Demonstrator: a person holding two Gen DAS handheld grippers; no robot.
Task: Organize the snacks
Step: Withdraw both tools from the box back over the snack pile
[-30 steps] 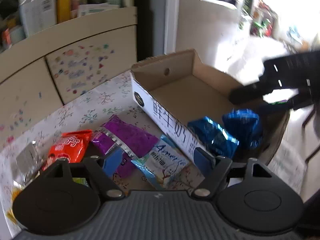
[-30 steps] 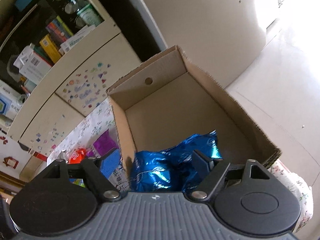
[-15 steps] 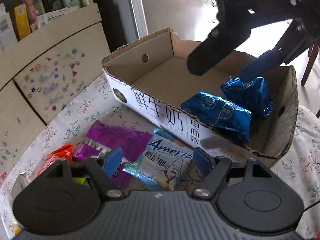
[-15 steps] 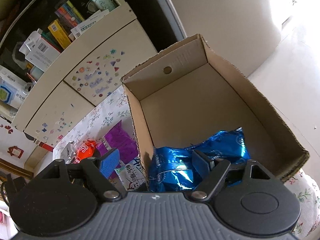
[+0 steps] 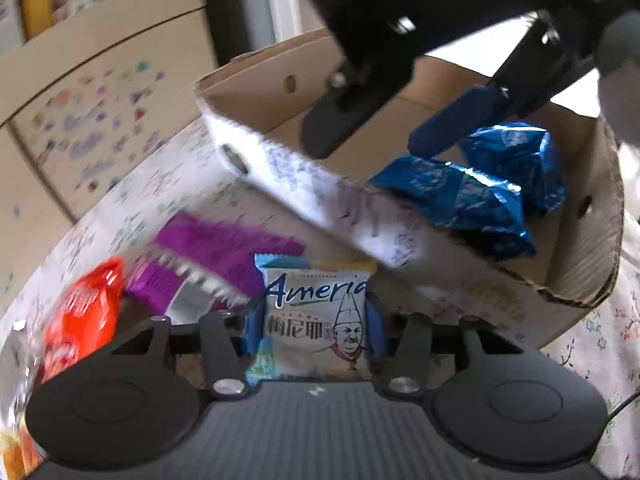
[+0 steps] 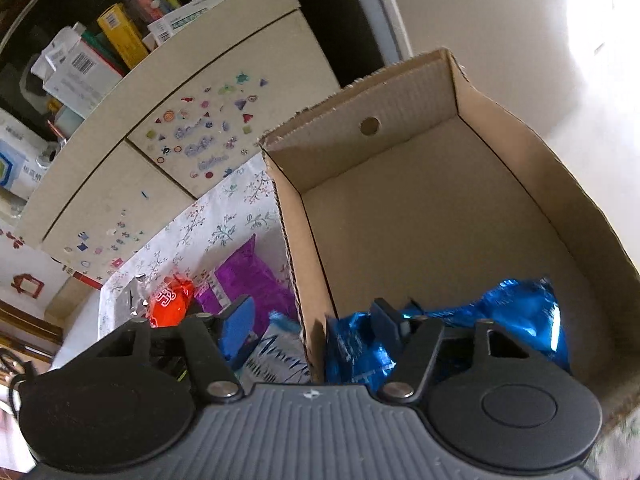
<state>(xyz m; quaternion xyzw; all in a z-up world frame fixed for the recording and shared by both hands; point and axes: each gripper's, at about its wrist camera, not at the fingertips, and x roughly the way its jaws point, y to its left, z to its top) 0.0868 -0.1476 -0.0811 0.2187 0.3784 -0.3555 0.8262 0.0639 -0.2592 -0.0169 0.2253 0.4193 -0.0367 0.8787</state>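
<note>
Left gripper (image 5: 314, 330) just closed onto white snack packet (image 5: 316, 320), right gripper (image 6: 316, 330) narrowed, unclamped, cardboard box (image 6: 520, 184) holding blue packets (image 6: 516, 316)

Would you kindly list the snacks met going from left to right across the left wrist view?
Orange-red packet → purple packet → white Ameria packet, pinched in the left claw → blue foil packets, lying inside the cardboard box.
</note>
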